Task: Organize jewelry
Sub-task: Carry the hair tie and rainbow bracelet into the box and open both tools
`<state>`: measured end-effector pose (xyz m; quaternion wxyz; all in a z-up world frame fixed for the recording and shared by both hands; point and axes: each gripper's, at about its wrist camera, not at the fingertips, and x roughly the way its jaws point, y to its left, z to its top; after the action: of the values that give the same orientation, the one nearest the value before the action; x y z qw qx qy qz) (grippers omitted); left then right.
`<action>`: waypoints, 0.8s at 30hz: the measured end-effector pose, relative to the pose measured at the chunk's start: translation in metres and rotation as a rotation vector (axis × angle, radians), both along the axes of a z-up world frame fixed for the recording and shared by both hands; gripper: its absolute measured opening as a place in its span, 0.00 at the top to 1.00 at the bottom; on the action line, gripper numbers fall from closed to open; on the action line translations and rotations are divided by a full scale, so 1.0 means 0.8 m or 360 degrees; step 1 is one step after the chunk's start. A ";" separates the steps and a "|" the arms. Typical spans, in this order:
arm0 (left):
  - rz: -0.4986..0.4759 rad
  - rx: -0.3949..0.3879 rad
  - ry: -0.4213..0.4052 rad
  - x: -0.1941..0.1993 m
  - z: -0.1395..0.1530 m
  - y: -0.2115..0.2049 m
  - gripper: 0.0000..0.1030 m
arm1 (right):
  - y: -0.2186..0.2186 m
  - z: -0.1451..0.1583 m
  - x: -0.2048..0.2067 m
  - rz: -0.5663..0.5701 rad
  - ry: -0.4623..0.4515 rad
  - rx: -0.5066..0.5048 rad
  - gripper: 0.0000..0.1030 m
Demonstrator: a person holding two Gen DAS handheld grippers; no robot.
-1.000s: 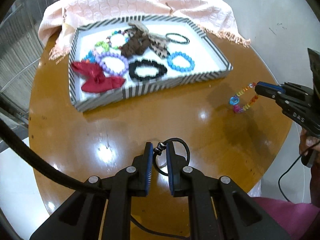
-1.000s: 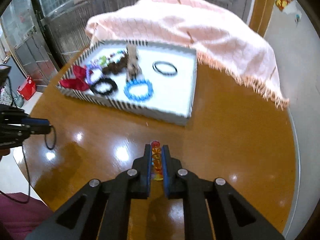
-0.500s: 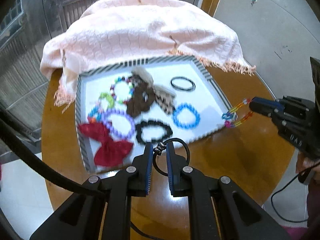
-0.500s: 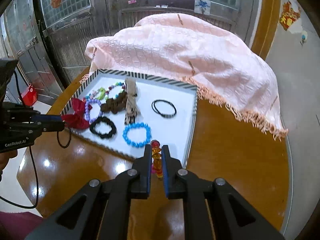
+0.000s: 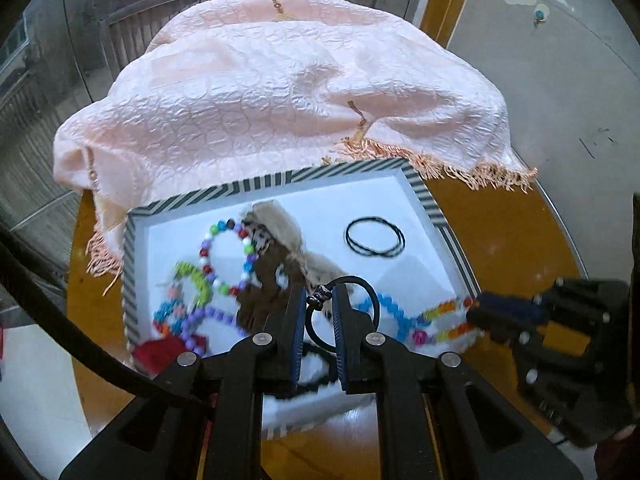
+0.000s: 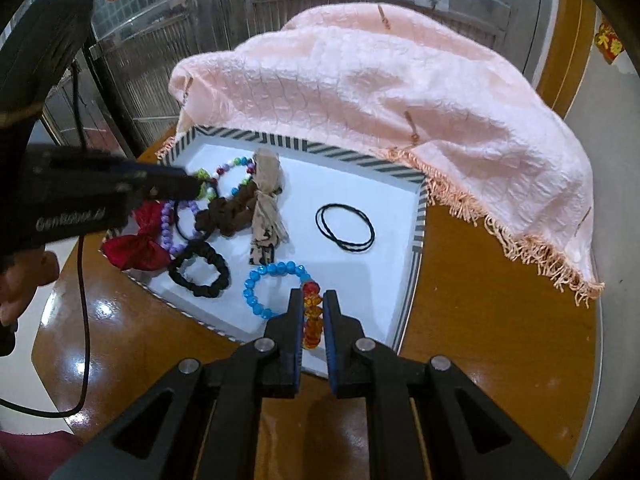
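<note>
My left gripper (image 5: 317, 301) is shut on a black hair tie (image 5: 360, 284) by its knot and holds it above the striped tray (image 5: 344, 171). My right gripper (image 6: 312, 305) is shut on a multicoloured bead bracelet (image 6: 312, 316), which also shows in the left wrist view (image 5: 440, 320), over the tray's near right part. The tray (image 6: 418, 216) holds a blue bead bracelet (image 6: 276, 280), a black scrunchie (image 6: 200, 268), a red bow (image 6: 138, 250), a brown scrunchie (image 6: 230, 214) and thin black bands (image 6: 346, 227). The left gripper also shows in the right wrist view (image 6: 192, 186).
A pink fringed cloth (image 5: 280, 80) covers something behind the tray on the round wooden table (image 6: 500, 300). Metal shutters (image 6: 160, 20) stand behind. A cable (image 6: 82, 300) hangs from the left gripper at the table's left edge.
Both grippers have moved forward from over the bare table to over the tray, each still holding its item. The tray now fills the middle of both views.
</note>
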<state>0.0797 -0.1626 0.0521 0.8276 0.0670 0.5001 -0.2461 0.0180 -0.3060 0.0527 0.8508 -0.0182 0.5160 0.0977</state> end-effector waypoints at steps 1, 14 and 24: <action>0.0007 0.0001 0.0005 0.006 -0.003 -0.003 0.94 | -0.004 -0.007 0.006 -0.0005 0.0025 0.0009 0.91; 0.0094 0.0022 0.0135 0.091 -0.051 -0.041 0.94 | -0.045 -0.074 0.076 -0.0108 0.0099 -0.0079 0.91; 0.0140 -0.0032 0.0286 0.119 -0.088 -0.048 0.93 | -0.050 -0.091 0.084 -0.0107 0.0115 -0.0030 0.80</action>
<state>0.1751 -0.2010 -0.0180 0.7901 0.0141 0.5722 -0.2195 0.0851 -0.3461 -0.0199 0.8342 -0.0053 0.5475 0.0649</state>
